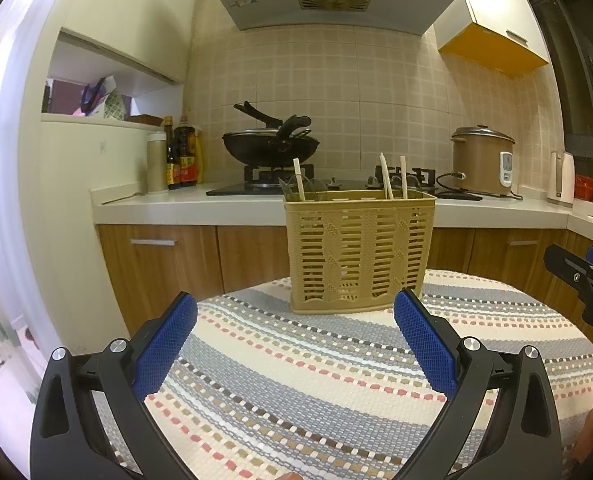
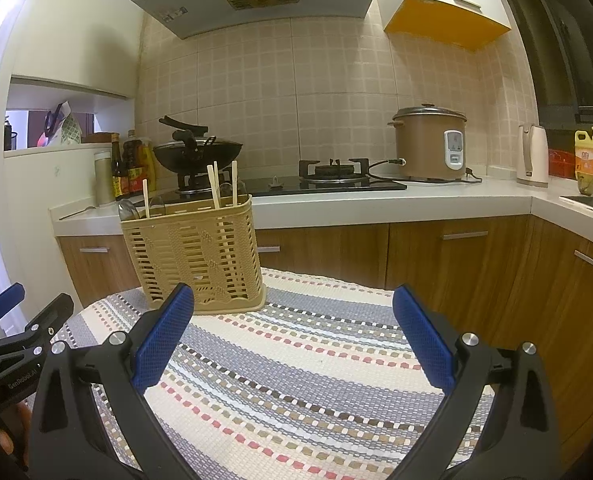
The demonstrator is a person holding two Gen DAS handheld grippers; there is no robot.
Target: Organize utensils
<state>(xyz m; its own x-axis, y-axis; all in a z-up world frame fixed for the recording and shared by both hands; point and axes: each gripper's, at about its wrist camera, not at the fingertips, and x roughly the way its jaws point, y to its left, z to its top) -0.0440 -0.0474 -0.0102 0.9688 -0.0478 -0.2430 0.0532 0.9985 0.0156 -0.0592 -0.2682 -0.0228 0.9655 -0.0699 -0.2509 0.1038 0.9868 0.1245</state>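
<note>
Both my grippers, left (image 1: 295,320) and right (image 2: 293,320), spread wide, empty; utensil basket (image 1: 358,254) centre frame, chopsticks (image 1: 386,176) poking up.

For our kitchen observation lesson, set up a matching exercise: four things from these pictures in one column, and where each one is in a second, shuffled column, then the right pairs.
Things
1. utensil basket
2. wok
3. rice cooker
4. chopsticks

Places
A. on the left gas burner
B. on the striped tablecloth
C. standing upright in the basket
D. on the counter, right of the hob

Pairs: 1-B, 2-A, 3-D, 4-C
</note>
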